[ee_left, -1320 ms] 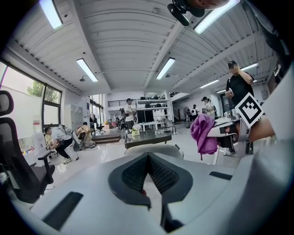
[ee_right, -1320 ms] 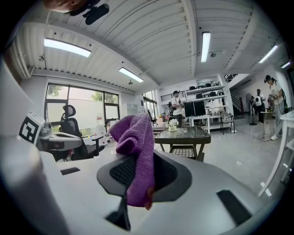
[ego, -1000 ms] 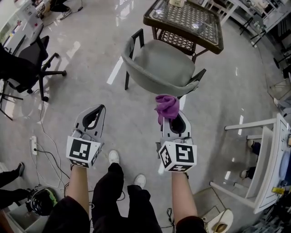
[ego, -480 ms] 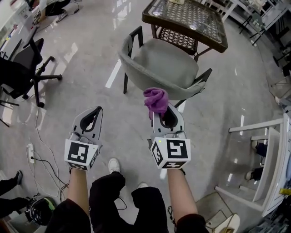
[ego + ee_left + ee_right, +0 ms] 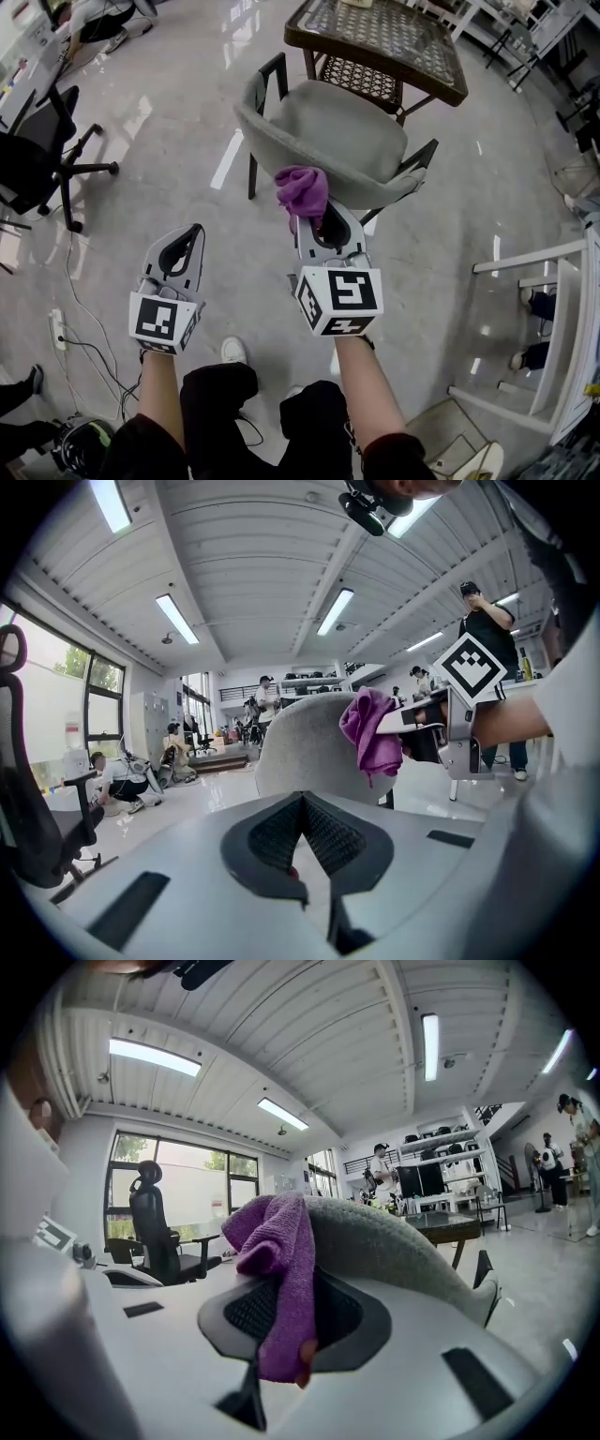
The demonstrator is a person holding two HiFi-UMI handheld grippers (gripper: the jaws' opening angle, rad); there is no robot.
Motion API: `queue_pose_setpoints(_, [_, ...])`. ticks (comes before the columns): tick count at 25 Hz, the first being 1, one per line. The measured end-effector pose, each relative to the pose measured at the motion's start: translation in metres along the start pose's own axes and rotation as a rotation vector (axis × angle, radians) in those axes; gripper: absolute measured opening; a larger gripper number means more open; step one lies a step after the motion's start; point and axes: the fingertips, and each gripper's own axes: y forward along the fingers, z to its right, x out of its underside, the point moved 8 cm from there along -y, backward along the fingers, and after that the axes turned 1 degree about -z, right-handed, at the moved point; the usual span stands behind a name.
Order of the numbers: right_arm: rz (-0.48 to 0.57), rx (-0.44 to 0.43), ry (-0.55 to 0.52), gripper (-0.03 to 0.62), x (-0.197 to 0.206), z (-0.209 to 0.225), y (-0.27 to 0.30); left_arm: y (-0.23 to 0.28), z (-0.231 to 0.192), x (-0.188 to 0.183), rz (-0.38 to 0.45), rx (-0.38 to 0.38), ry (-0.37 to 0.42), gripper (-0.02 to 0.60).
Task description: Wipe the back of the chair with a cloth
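Now, a crumpled purple microfibre cloth (image 5: 302, 190) is clamped between the fingers of the right gripper (image 5: 317, 217), which are closed on it. Its bunched upper part is seen against the top edge of the curved back of a grey upholstered armchair with black legs (image 5: 333, 131), apparently touching it. The left gripper (image 5: 190, 234) is held lower and to the left, well apart from the armchair, above the glossy grey floor (image 5: 169, 112). Its fingers are brought together at the tips, with nothing gripped between them. A brown wicker desk with a glass top (image 5: 384, 37) is seen just behind the armchair.
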Motion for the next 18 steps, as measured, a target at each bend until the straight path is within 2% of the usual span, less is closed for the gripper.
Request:
queue_pose_setpoints(11, [0.038, 0.064, 0.022, 0.093, -0.009, 0.033, -0.017, 0.016, 0.015, 0.001, 0.011, 0.031, 0.003, 0.009])
queue_pose_setpoints(18, [0.077, 0.122, 0.009, 0.094, -0.003, 0.061, -0.037, 0.027, 0.032, 0.018, 0.03, 0.055, 0.009, 0.009])
